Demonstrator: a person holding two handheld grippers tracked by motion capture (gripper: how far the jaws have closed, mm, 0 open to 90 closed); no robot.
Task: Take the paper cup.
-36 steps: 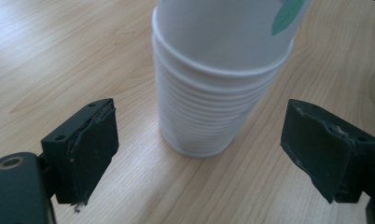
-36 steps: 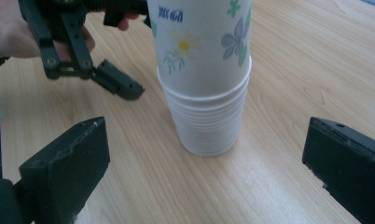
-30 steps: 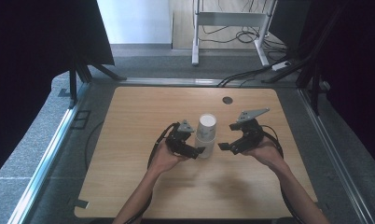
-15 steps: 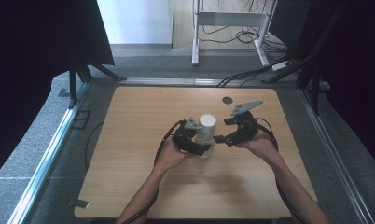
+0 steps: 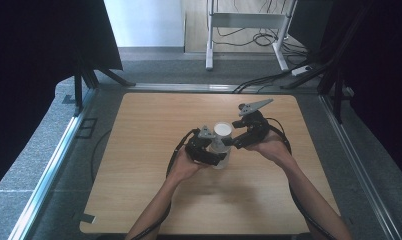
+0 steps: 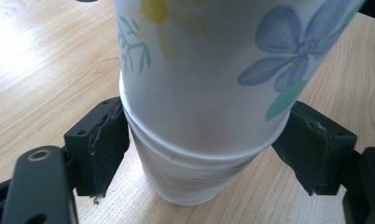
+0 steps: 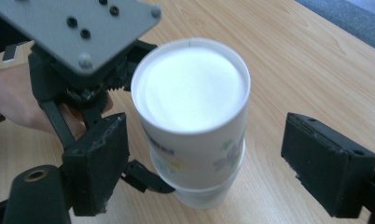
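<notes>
A paper cup printed with flowers [image 6: 213, 70] is stacked with a plain white ribbed cup [image 6: 185, 182] that stands on the wooden table [image 5: 149, 130]. My left gripper [image 6: 204, 154] is shut on this stack, its jaws pressed against both sides low down. In the high view the cup stack [image 5: 221, 142] stands mid-table with the left gripper [image 5: 209, 150] at its near left side. My right gripper [image 7: 204, 168] is open, with a jaw on each side of the flowered cup [image 7: 195, 135] and a gap to it on both sides. The right gripper [image 5: 235, 141] reaches in from the right.
Black cables trail from both grippers across the table. Metal rails [image 5: 54, 165] run along the table's left and right sides. A white desk frame [image 5: 249, 20] and floor cables lie beyond the far edge. The left hand and left gripper [image 7: 83, 60] sit just behind the cup.
The right gripper has moved left toward the cup stack and its jaws now stand on either side of it. The left gripper has stayed shut on the stack.
</notes>
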